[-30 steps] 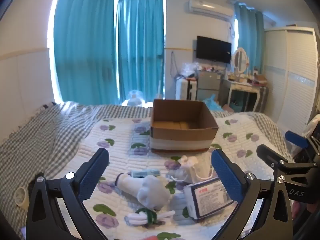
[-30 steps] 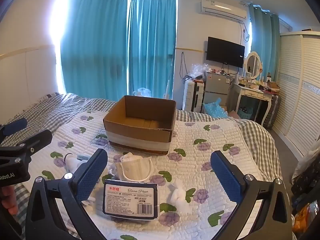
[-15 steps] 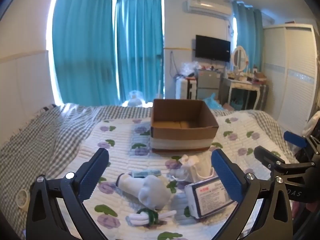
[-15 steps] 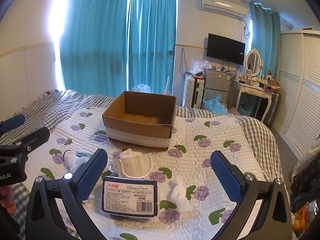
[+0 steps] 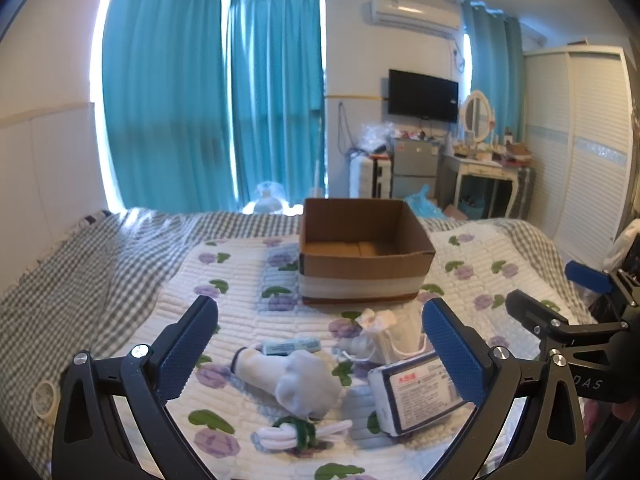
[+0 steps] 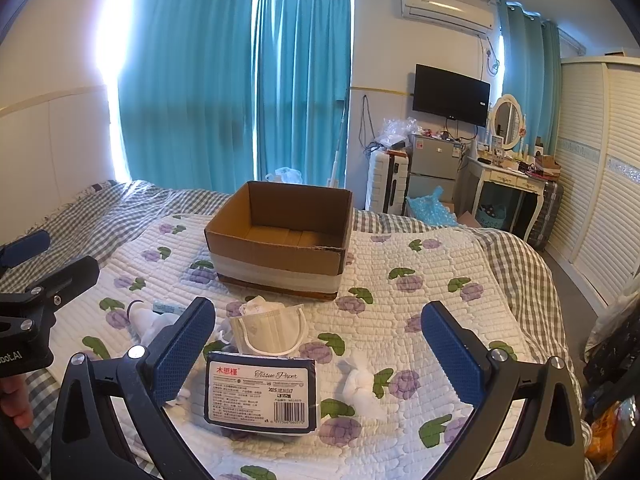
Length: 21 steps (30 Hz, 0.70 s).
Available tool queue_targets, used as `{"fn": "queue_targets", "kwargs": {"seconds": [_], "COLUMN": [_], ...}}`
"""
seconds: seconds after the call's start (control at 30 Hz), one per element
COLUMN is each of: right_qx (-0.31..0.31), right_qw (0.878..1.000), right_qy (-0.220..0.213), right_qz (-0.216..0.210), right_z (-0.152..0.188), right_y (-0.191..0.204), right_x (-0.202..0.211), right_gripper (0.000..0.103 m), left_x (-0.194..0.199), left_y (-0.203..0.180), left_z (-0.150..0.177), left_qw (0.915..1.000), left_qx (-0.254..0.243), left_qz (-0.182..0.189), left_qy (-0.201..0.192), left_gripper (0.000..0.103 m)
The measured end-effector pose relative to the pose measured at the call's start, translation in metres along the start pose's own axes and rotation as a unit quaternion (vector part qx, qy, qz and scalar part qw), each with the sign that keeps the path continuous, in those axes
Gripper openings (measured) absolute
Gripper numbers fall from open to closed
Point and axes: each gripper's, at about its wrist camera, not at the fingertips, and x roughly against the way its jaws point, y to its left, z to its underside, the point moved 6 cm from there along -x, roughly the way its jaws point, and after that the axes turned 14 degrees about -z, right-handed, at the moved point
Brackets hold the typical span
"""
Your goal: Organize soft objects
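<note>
Your left gripper (image 5: 320, 350) has its fingers spread wide and holds nothing; it hovers over the bed (image 5: 100, 264). Between its fingers lies a white sock (image 5: 296, 380), with a rolled white bundle (image 5: 300, 432) tied in green nearer you and a small tube (image 5: 290, 347) just beyond the sock. By the right finger sits the tissue pack (image 5: 416, 396).

Your right gripper (image 6: 318, 344) is likewise spread and empty. The tissue pack (image 6: 260, 394) lies between its fingers toward the left one, the mask (image 6: 270, 330) just beyond it, a white wad (image 6: 362, 390) to its right.

Straight ahead of both, well past the pile, stands the open box (image 6: 280, 248), apparently empty, so nothing looks sorted yet. The wide spread likely suits bulky, yielding items; the pack looks like your right gripper's nearest pick.
</note>
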Motion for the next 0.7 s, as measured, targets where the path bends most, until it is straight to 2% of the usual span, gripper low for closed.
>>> {"fn": "queue_targets", "kwargs": {"seconds": [0.7], "right_qx": [-0.006], "right_qw": [1.0], "right_qy": [0.004], "right_qz": [-0.002], "right_z": [0.0008], "right_y": [-0.0015], "right_x": [-0.0014], "right_gripper": [0.103], "left_x": [-0.0019], "left_y": [0.0009], "left_z": [0.0032], "left_qw": [1.0], "left_qx": [-0.003], "left_qz": [0.0], "left_qy": [0.004], "left_gripper": [0.103]}}
